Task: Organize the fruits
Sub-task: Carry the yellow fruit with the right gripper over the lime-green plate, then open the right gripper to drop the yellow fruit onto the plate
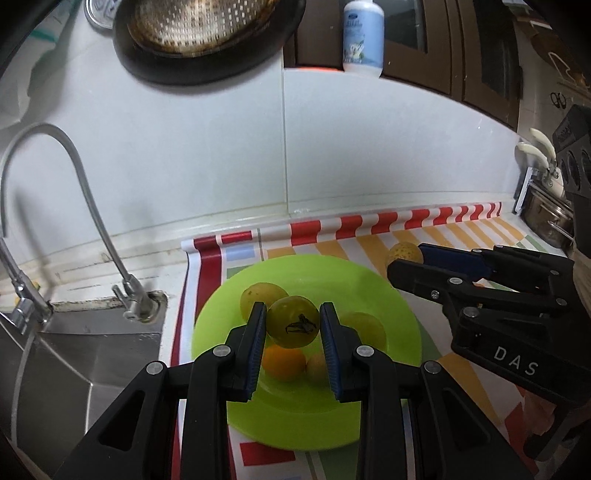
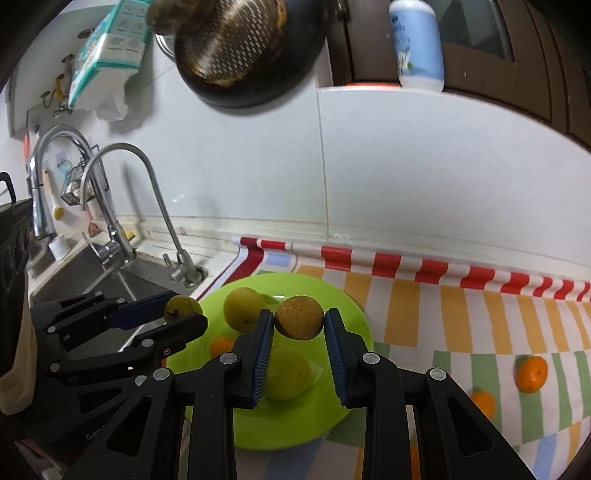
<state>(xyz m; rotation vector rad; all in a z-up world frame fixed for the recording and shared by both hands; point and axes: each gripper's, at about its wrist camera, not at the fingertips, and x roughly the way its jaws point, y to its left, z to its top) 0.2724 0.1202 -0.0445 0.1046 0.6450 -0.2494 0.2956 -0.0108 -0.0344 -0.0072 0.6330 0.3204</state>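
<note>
A lime-green plate (image 1: 399, 332) (image 2: 343, 299) lies on a striped cloth and holds several yellow-green and orange fruits. My left gripper (image 1: 293, 315) is shut on a green fruit with a dark stem mark (image 1: 293, 322), hanging over the plate. My right gripper (image 2: 299, 320) is shut on a brownish-yellow speckled fruit (image 2: 299, 316), also above the plate. In the left wrist view the right gripper (image 1: 406, 260) shows at the right with its fruit (image 1: 403, 252). In the right wrist view the left gripper (image 2: 184, 310) shows at the left with its fruit (image 2: 183, 307).
Two orange fruits (image 2: 532, 373) (image 2: 483, 403) lie on the cloth to the right of the plate. A steel sink (image 1: 74, 354) with a curved tap (image 1: 92, 206) is on the left. A pan with a strainer (image 1: 199, 33) and a bottle (image 1: 364, 33) are up on the wall.
</note>
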